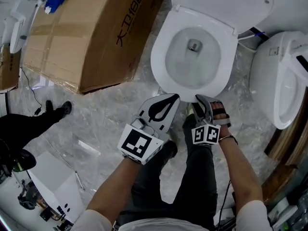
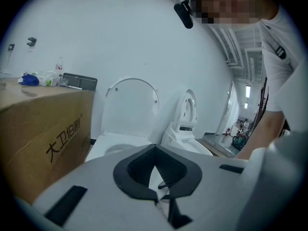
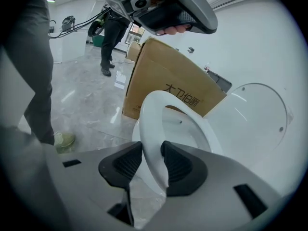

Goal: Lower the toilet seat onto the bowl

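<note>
The white toilet seat (image 1: pixel 159 61) lies flat on the bowl, and its lid (image 1: pixel 221 4) stands up against the wall behind. My right gripper (image 1: pixel 204 105) is at the seat's front rim. In the right gripper view the seat rim (image 3: pixel 154 109) runs between the two dark pads (image 3: pixel 180 165) of the right gripper (image 3: pixel 152 148); the jaws stand apart and do not squeeze it. My left gripper (image 1: pixel 168 102) hovers just left of it, in front of the bowl. Its jaws are shut with nothing in them, as the left gripper view (image 2: pixel 154 148) shows, and it faces the raised lid (image 2: pixel 130 105).
A large cardboard box (image 1: pixel 91 32) lies close to the toilet's left side. A second white toilet (image 1: pixel 279 81) stands at the right. Another person's dark shoes (image 1: pixel 57 112) are at the left on the marble floor. My own feet (image 1: pixel 219 112) are just before the bowl.
</note>
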A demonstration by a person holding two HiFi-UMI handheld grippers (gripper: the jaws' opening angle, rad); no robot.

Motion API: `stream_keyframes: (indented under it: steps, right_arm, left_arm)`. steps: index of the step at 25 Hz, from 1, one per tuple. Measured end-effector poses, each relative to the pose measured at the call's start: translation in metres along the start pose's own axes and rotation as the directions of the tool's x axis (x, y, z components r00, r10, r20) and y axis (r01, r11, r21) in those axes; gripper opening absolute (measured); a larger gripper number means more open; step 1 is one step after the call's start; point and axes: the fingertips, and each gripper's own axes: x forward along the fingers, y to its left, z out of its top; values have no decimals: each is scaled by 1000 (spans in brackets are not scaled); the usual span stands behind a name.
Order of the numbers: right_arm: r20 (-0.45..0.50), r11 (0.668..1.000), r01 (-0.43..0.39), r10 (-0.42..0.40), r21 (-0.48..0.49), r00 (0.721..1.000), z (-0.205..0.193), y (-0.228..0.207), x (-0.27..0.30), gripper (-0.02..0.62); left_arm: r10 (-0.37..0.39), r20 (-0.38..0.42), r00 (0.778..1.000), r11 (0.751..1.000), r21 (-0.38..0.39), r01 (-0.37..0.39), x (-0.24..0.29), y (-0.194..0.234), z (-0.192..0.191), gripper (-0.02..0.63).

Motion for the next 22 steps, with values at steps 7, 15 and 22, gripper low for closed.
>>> stream_keyframes:
  steps: [7, 15, 22]
  right_arm:
    - [-32, 998, -53, 53, -15, 998, -18, 21, 28, 149]
    - [-89, 995, -102, 99, -24, 991, -32, 36, 45, 149]
    - [-113, 994, -106, 103, -27, 988, -37, 39, 52, 149]
  left_arm:
    - [-4, -11, 1000, 1000, -2, 4, 7, 8, -24, 8]
    - [-8, -26, 1000, 1000, -3, 8, 8, 10, -34, 8]
    - [-3, -36, 999, 1000, -3, 3, 6, 11, -38, 9]
